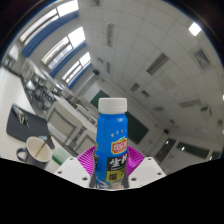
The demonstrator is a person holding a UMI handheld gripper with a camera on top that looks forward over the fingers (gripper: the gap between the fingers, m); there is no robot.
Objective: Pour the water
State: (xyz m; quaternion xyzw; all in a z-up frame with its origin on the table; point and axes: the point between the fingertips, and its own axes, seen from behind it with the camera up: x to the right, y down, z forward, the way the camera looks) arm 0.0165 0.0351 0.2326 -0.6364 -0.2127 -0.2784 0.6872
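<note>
A blue bottle (112,135) with a white cap and a yellow-green lower label stands upright between my gripper's (111,160) fingers, held up in the air in front of the ceiling. Both magenta pads (90,157) press against its sides, so the gripper is shut on it. A white cup (39,150) sits lower down to the left of the fingers, on a table (28,158).
Desks with chairs and dark monitors (22,122) stand off to the left under large windows (55,45). The ceiling with light panels (160,65) fills most of the view behind the bottle.
</note>
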